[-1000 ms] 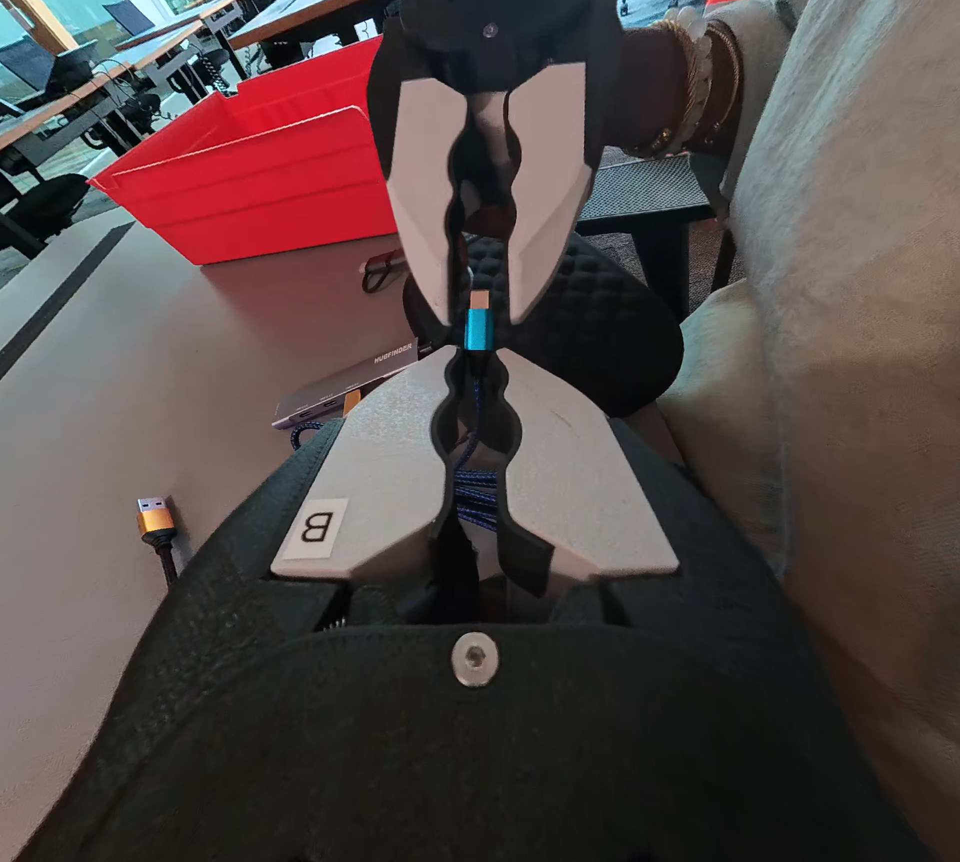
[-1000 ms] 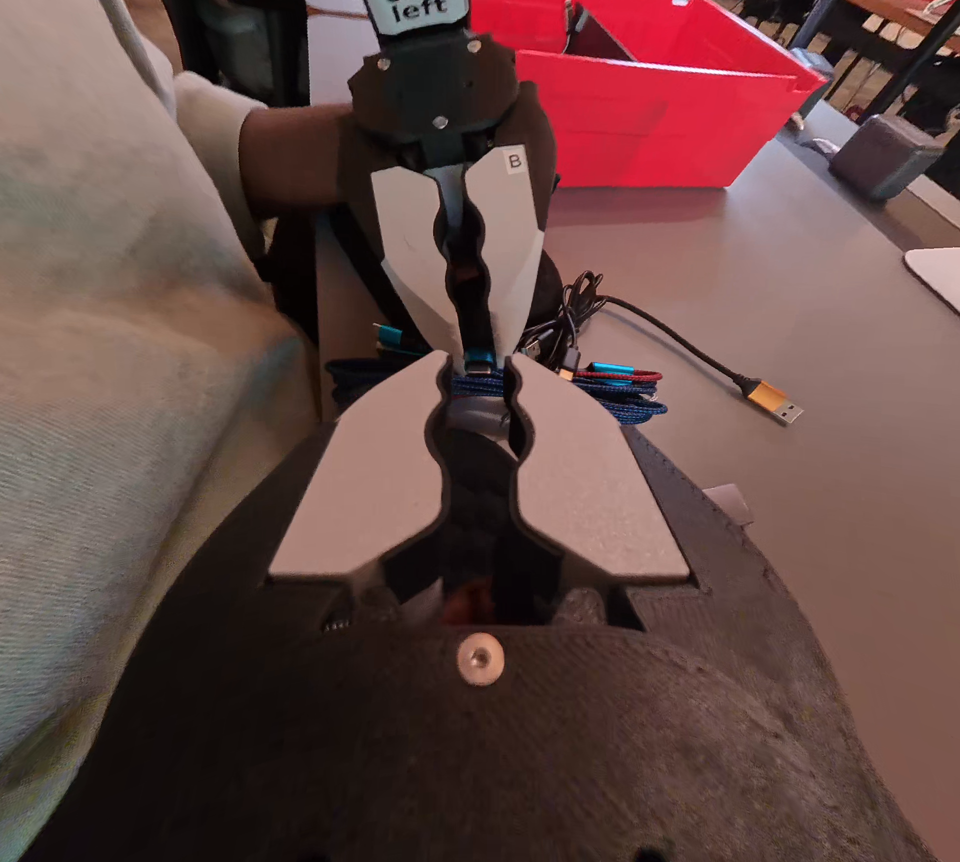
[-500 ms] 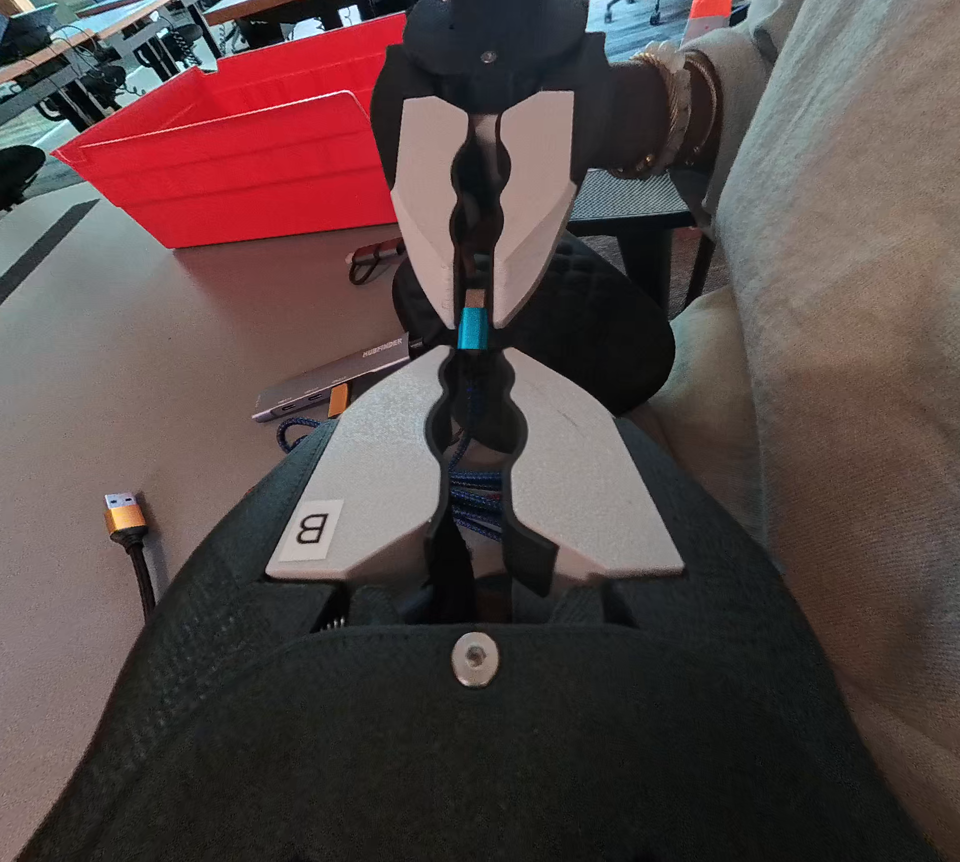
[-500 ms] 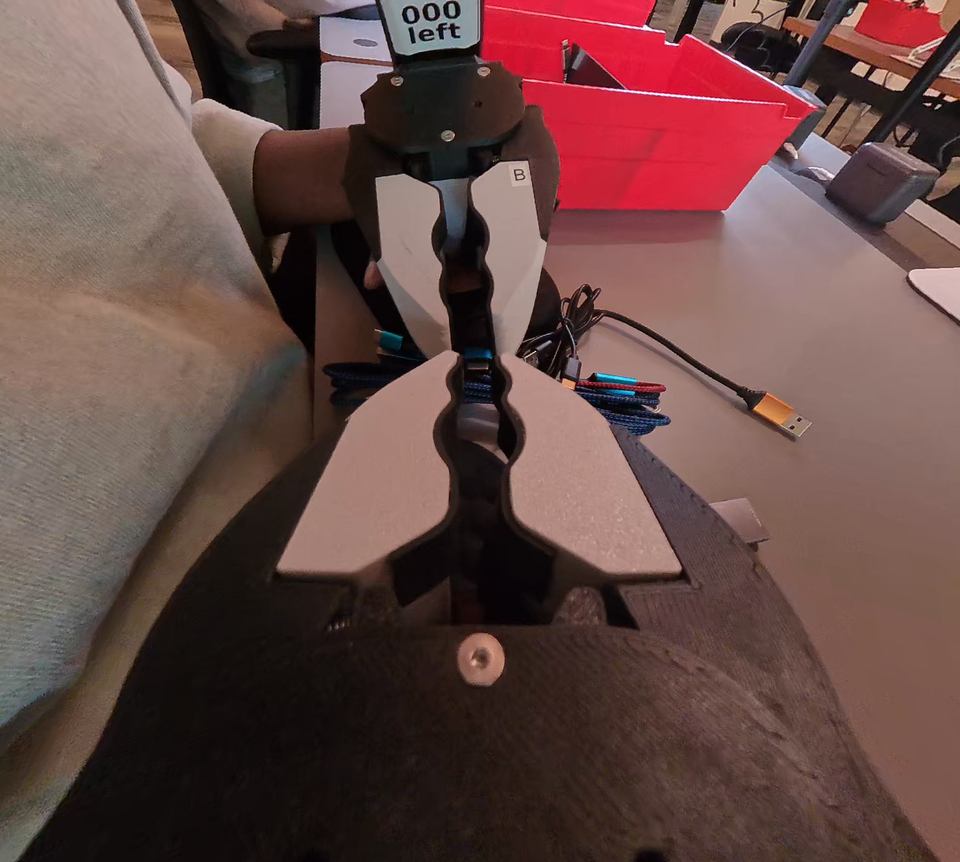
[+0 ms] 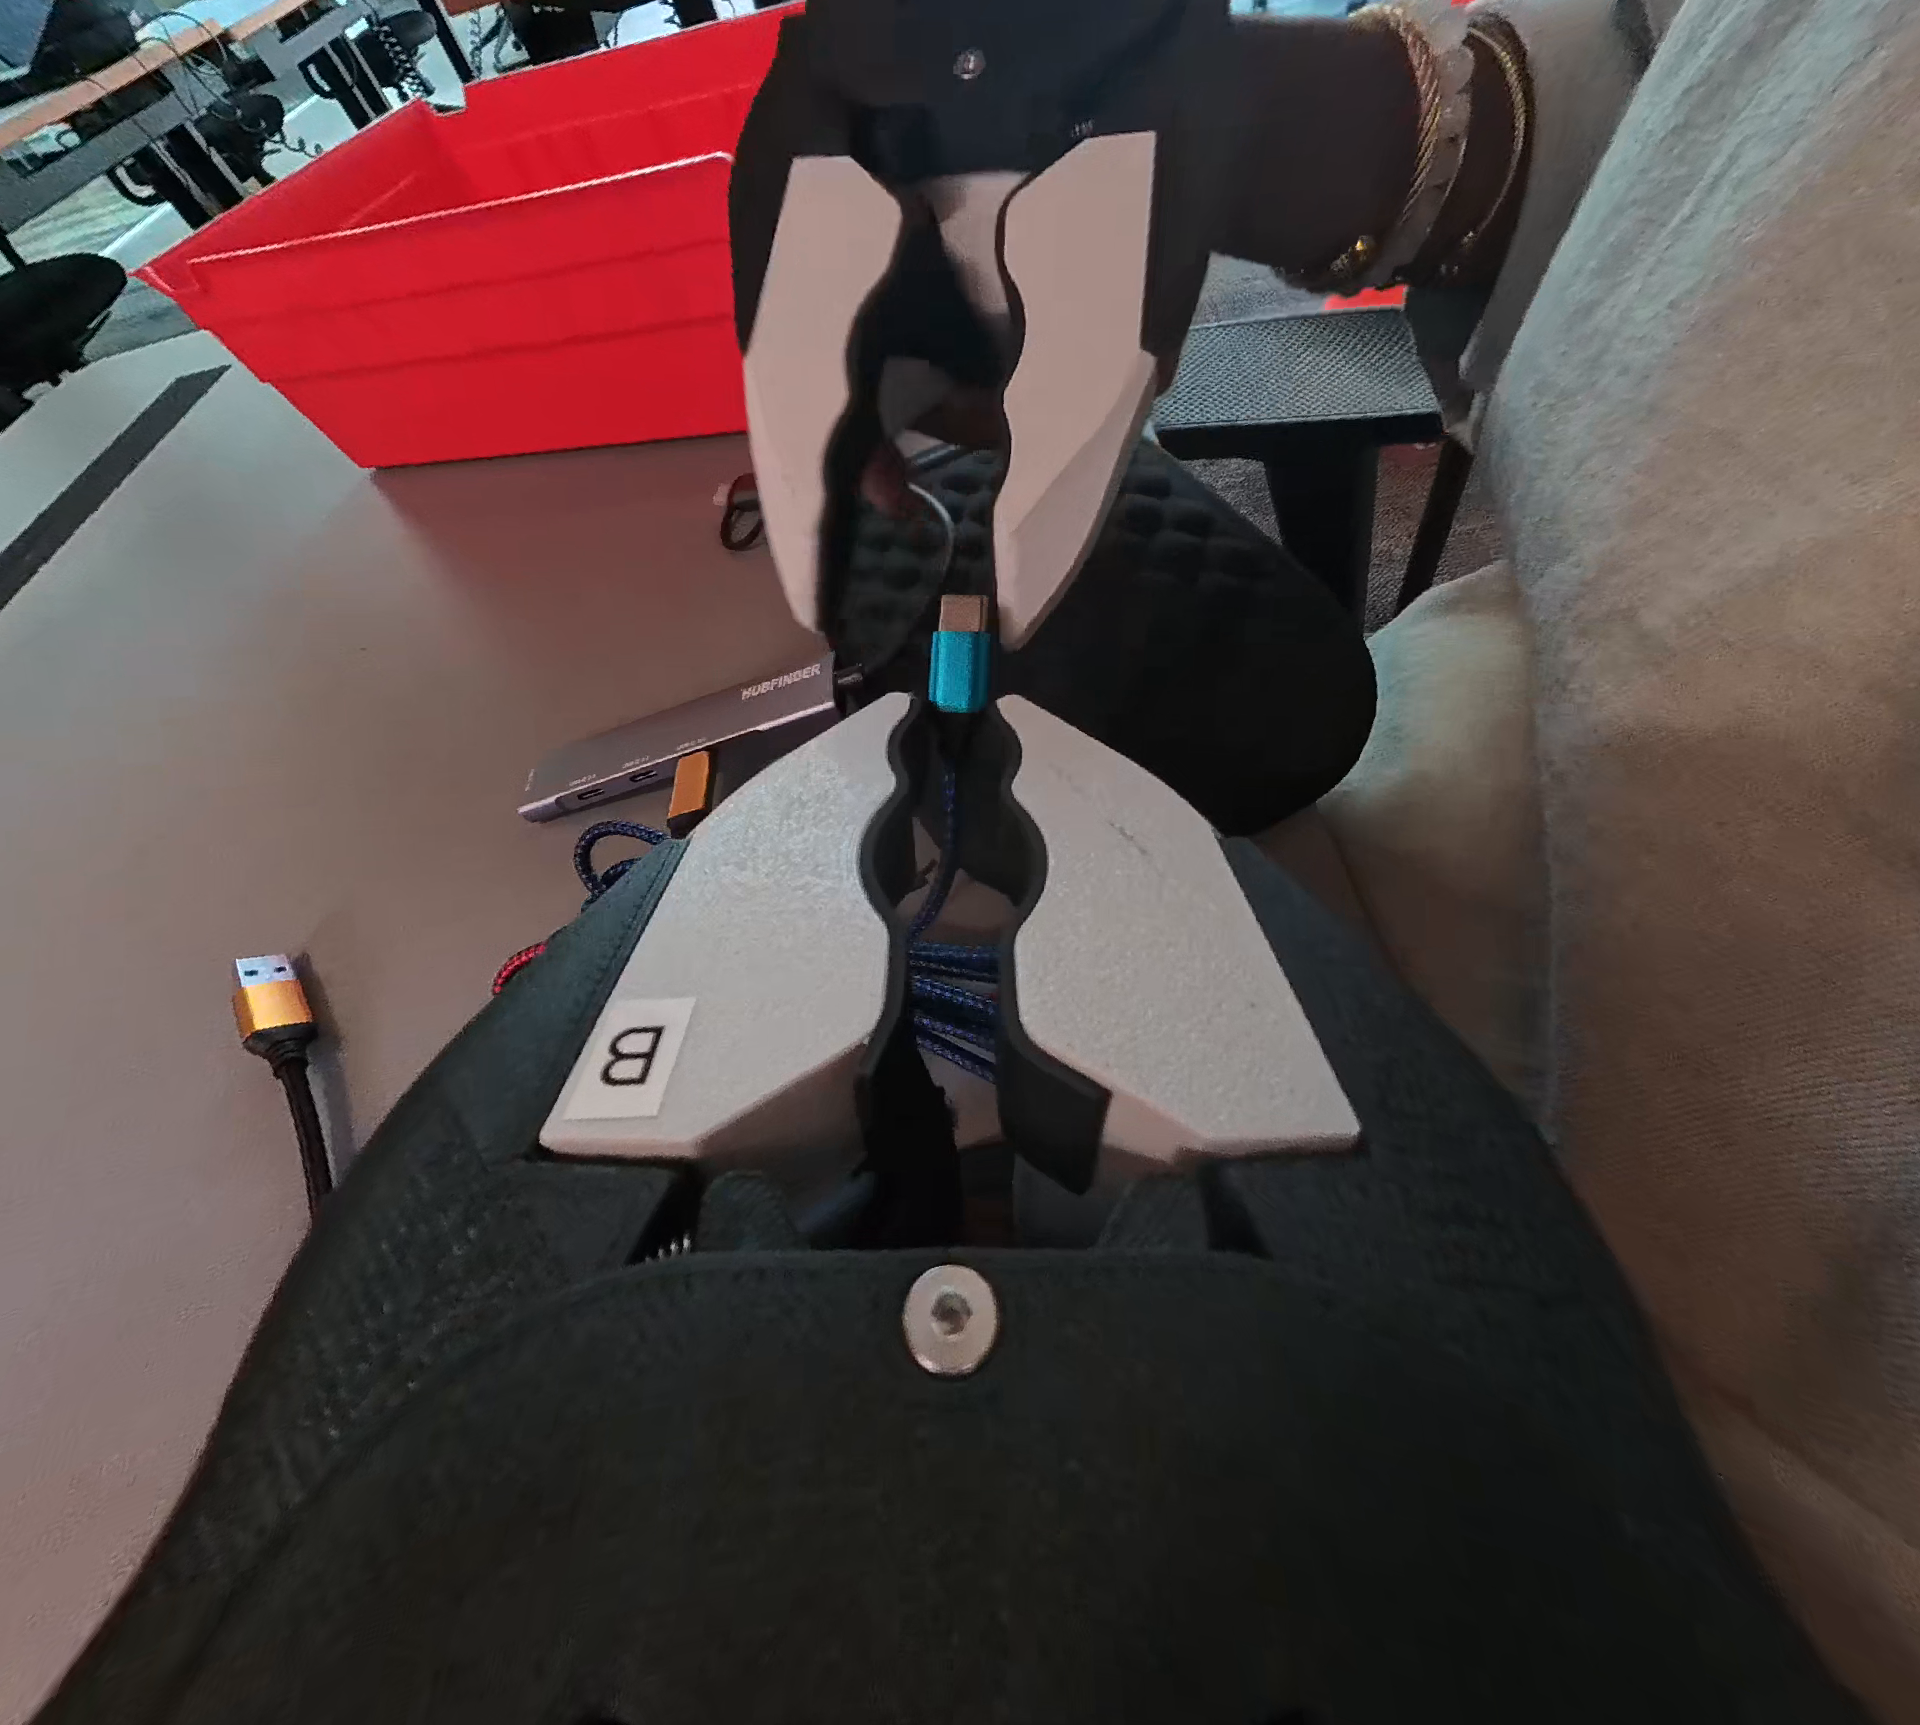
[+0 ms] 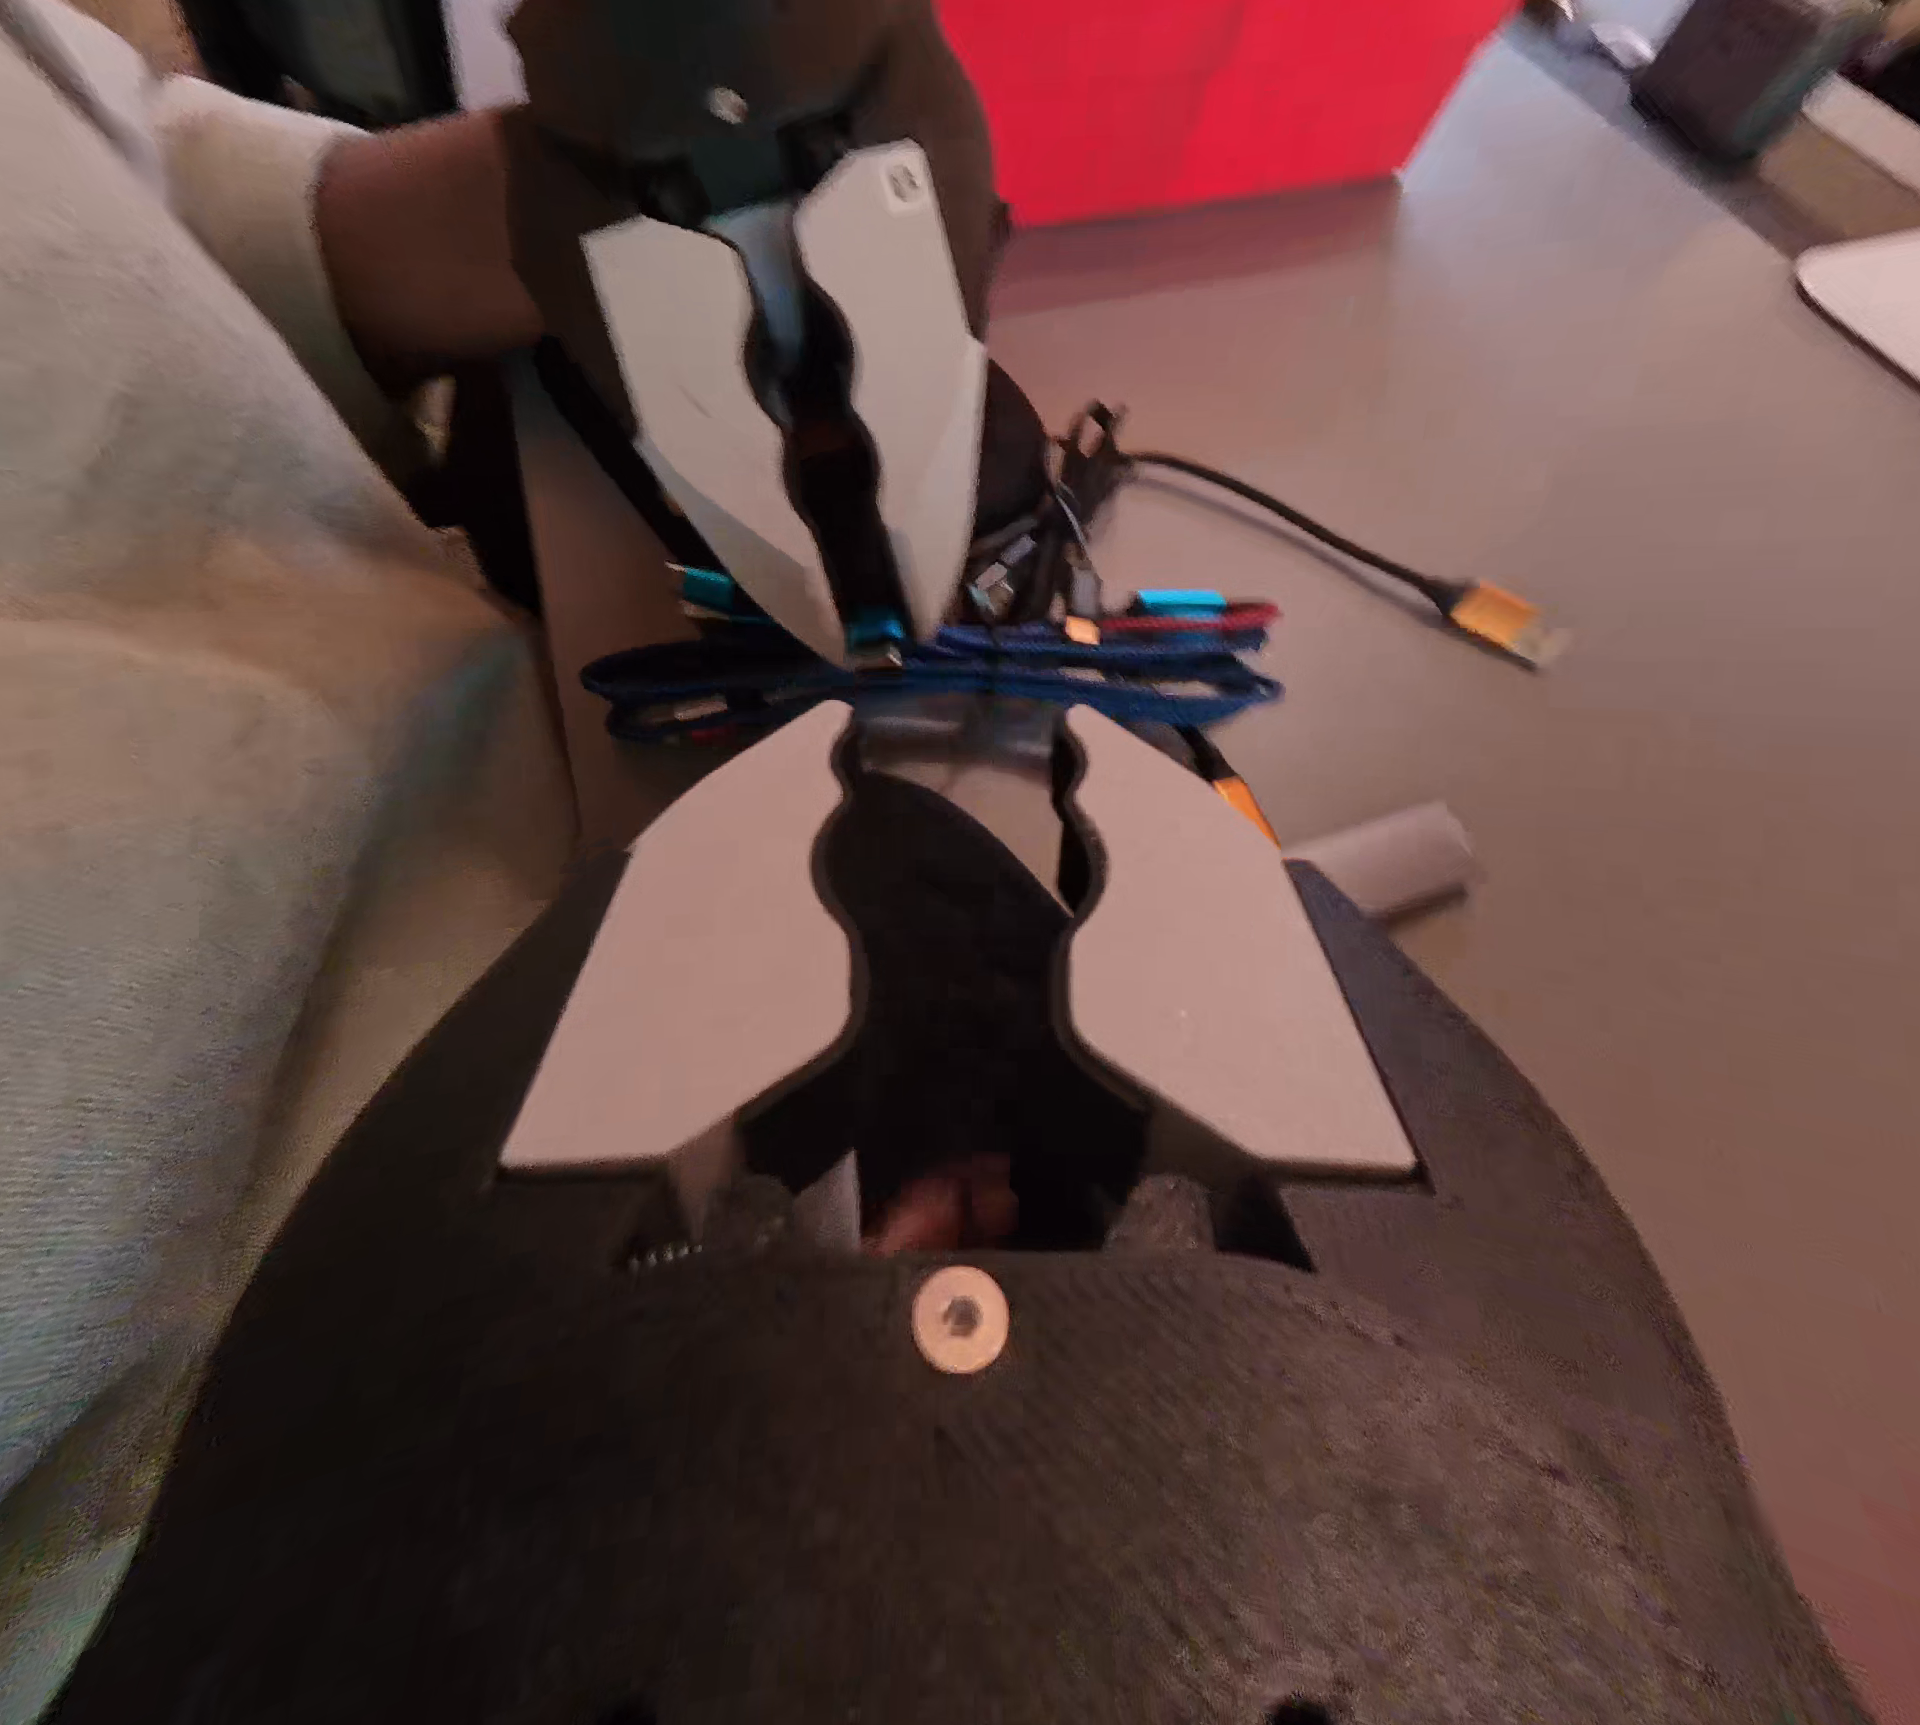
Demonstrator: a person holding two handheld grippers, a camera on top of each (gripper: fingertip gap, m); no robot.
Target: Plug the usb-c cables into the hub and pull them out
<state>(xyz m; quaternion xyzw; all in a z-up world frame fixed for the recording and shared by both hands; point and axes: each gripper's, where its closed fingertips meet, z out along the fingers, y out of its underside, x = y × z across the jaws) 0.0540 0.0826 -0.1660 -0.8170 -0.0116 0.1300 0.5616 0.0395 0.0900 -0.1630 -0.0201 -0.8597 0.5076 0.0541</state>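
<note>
The left gripper point(image 5: 954, 707) fingers clench the blue USB-C plug point(image 5: 960, 669) above the hub point(image 5: 665, 745), the right gripper point(image 6: 961, 725) fingers parted; a shallow grip risks twisting.

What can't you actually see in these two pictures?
- Hub ports: left wrist view, the near end is behind the left tongs.
- Blue cable coil: right wrist view, motion blur.
- Red bin contents: both views, its wall hides them.

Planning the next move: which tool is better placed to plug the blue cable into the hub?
Left: the left tool is shut on the blue cable near its plug; the right tool is open, empty.
</note>
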